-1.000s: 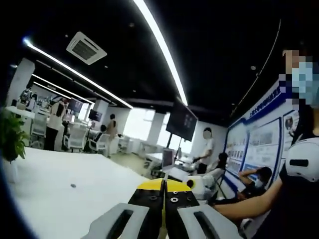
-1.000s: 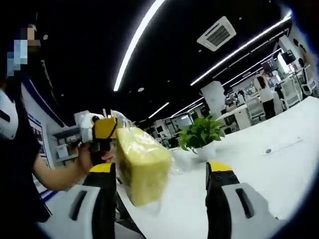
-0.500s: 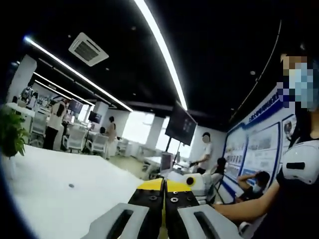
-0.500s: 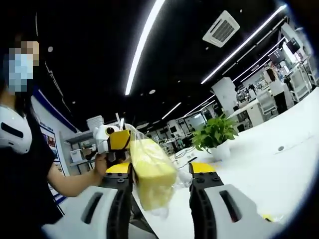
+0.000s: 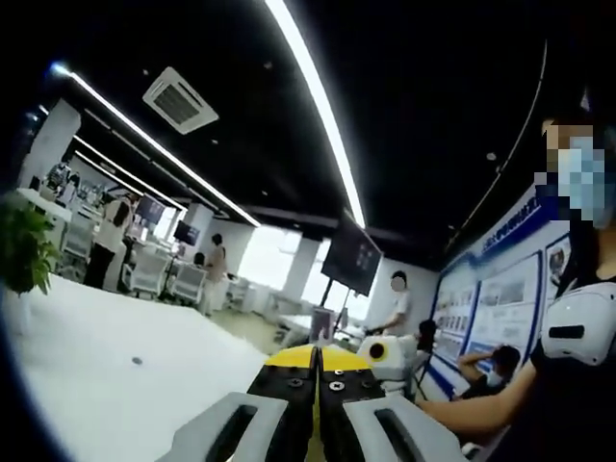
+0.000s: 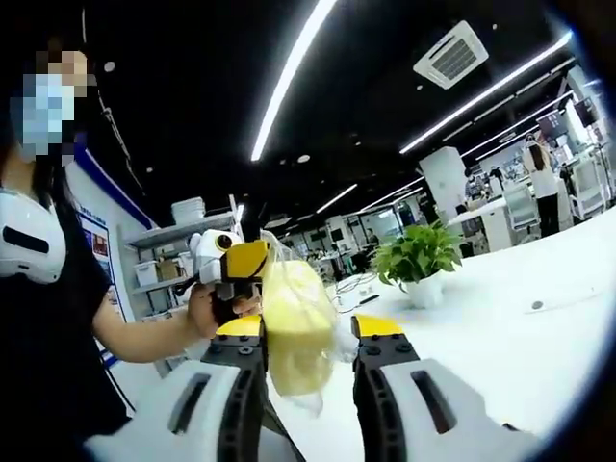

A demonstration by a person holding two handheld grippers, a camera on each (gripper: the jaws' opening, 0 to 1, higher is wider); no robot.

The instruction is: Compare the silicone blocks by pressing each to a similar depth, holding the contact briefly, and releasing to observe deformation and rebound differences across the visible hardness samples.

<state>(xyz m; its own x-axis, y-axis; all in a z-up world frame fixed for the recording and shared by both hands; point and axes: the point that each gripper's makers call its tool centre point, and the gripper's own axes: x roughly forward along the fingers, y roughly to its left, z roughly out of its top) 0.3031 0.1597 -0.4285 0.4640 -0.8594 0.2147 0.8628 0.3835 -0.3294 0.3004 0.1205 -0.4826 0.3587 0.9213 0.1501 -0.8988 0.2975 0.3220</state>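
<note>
A yellow silicone block [image 6: 294, 308] in a clear plastic bag hangs in the air above the white table [image 6: 500, 332]. My left gripper [image 6: 246, 260], held in a hand, pinches the top of the bag. In the left gripper view its jaws [image 5: 316, 358] stand pressed together, and what they hold is hidden there. My right gripper [image 6: 308, 327] has its yellow-tipped jaws closed in on the two sides of the block, the left jaw against it and the right one at the bag. The right gripper [image 5: 387, 349] also peeks in beyond the left jaws.
A potted plant [image 6: 416, 258] stands on the table behind the block, also seen at the left edge [image 5: 24, 252]. The person holding the grippers fills one side [image 6: 43, 318]. Shelves with boxes [image 6: 162, 271], wall posters [image 5: 481, 298] and several people at desks lie farther off.
The right jaws have narrowed step by step from wide apart to the sides of the block. The block now hangs more between them. The left jaws stay shut; both views shifted slightly.
</note>
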